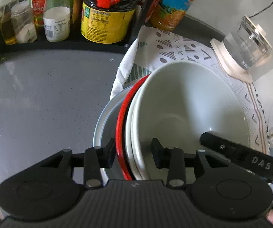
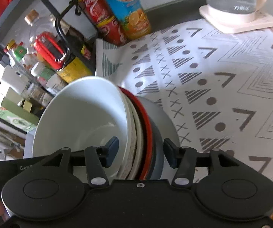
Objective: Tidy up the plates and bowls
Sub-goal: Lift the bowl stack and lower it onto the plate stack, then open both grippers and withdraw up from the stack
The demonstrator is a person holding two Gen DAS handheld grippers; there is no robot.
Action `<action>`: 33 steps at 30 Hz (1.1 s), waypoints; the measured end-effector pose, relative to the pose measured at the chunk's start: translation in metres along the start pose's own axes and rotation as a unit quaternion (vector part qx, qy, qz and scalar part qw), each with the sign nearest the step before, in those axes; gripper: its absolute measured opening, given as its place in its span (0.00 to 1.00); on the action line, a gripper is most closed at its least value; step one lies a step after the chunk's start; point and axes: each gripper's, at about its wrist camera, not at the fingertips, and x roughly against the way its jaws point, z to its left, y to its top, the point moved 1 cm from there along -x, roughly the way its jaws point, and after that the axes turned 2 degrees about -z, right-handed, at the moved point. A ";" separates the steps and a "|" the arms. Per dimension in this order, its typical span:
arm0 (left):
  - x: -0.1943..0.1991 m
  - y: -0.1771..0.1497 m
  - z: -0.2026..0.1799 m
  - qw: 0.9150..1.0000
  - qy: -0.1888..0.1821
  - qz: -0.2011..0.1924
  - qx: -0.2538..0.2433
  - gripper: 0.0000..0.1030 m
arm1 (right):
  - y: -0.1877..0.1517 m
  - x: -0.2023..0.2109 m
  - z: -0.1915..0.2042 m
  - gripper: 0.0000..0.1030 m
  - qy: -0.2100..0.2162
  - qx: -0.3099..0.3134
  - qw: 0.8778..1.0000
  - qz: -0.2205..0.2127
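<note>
- Already nested, the crockery sits as one stack in the left wrist view: a white bowl point(image 1: 189, 114) on top, a second white rim under it, then a red-rimmed plate point(image 1: 122, 117) and a grey plate point(image 1: 103, 121) at the bottom. The left gripper point(image 1: 133, 153) straddles the stack's near rims, one finger outside the red rim and one inside the bowl; whether the pads actually pinch cannot be told. The right gripper's black body point(image 1: 237, 152) enters just right of it, reaching into the bowl.
- Ahead and left lies bare grey counter point(image 1: 41, 95); a patterned cloth point(image 1: 174, 47) lies beyond the stack.
- From the right wrist, the right gripper point(image 2: 140, 153) brackets the same stack, jaws part-open around the rims, left finger inside the white bowl point(image 2: 79, 117); contact is unclear.
- Stacking looks done; carrying the pile to its storage place appears to remain.
</note>
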 end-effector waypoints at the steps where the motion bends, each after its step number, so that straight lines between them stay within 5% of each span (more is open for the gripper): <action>1: 0.001 0.000 0.000 1.000 -0.001 0.002 -0.002 0.41 | 0.000 0.004 -0.001 0.59 0.000 -0.003 1.000 -0.007; 6: 0.012 -0.004 -0.001 1.000 0.013 -0.017 -0.006 0.57 | -0.002 0.031 -0.001 0.77 -0.013 0.009 0.999 -0.040; 17: 0.065 -0.027 -0.024 0.996 0.022 -0.079 -0.035 0.69 | -0.020 0.108 -0.015 0.99 -0.049 0.016 0.990 -0.128; 33: 0.138 -0.090 -0.067 0.989 0.000 -0.124 -0.079 0.86 | -0.060 0.201 -0.028 1.00 -0.074 0.001 0.977 -0.201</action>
